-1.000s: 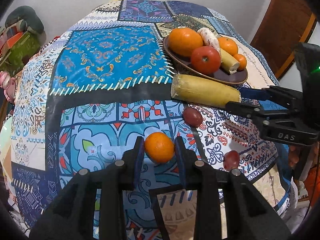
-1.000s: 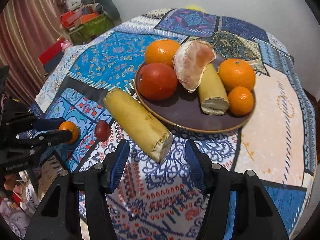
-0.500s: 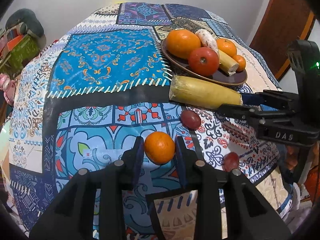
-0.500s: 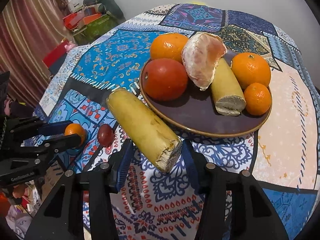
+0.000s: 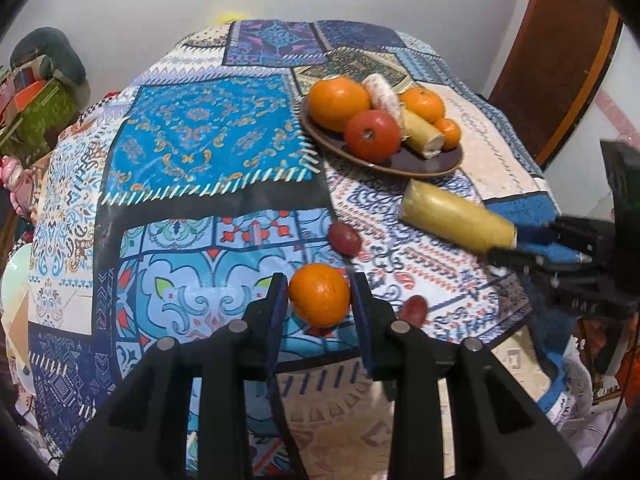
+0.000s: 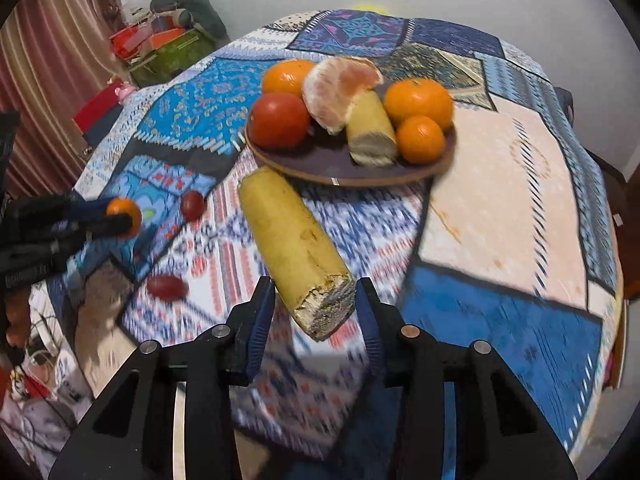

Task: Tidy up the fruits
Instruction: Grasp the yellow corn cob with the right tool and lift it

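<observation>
My left gripper [image 5: 319,300] is shut on a small orange [image 5: 319,294] and holds it above the patterned tablecloth [image 5: 200,152]. It also shows in the right wrist view [image 6: 125,216]. My right gripper [image 6: 316,306] is shut on the cut end of a yellow banana piece [image 6: 294,248] and holds it lifted, in front of the brown plate [image 6: 320,166]. The plate carries oranges, a tomato [image 6: 280,120], a peeled citrus piece [image 6: 340,88] and a second banana piece [image 6: 370,130]. Two red grapes [image 5: 345,239] [image 5: 414,310] lie on the cloth.
The round table's front edge drops off just below both grippers. A wooden door [image 5: 560,52] stands at the right. Clutter and bags [image 6: 168,44] lie on the floor to the left, beside a curtain [image 6: 52,60].
Both grippers have risen and pulled back. The orange and the banana piece have left the cloth with them. The banana piece now hangs clear of the plate's rim.
</observation>
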`<action>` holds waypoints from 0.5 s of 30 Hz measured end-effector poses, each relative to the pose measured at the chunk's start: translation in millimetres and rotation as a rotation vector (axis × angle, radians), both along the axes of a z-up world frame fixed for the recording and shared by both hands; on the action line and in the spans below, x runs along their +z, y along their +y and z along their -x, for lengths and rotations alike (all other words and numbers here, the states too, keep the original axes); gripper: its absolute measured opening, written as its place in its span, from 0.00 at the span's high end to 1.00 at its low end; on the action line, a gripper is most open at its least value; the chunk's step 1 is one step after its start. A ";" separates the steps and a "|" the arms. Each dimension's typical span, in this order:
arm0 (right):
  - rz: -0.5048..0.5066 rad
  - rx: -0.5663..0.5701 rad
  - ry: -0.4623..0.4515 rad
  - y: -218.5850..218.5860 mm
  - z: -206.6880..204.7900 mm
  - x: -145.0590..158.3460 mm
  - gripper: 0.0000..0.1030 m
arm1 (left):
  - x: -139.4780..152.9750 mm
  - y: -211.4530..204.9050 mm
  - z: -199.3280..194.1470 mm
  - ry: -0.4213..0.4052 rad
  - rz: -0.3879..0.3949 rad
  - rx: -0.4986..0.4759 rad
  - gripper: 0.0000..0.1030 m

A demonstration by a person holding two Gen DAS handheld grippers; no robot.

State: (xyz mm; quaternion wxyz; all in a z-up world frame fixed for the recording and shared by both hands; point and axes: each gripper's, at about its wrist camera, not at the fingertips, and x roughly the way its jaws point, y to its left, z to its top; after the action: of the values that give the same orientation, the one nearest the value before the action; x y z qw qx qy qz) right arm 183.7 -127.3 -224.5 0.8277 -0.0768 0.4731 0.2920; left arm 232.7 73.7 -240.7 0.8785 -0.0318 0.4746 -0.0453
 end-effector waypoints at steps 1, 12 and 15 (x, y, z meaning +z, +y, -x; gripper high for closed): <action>0.004 0.005 0.005 -1.6 2.6 -0.1 0.65 | 2.1 -2.8 1.0 -0.005 0.002 -0.005 0.69; 0.019 0.055 0.003 4.9 -1.7 13.2 0.66 | 3.5 -4.3 -0.1 0.001 0.037 -0.011 0.69; 0.035 0.077 -0.001 19.4 -13.1 9.8 0.62 | 0.6 -1.0 -3.1 0.006 0.041 -0.009 0.69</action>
State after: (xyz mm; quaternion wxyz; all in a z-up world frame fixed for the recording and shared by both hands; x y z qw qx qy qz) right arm 196.8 -107.9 -214.7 0.8146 -0.1095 0.4744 0.3153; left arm 235.8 72.7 -240.2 0.8760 -0.0477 0.4763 -0.0586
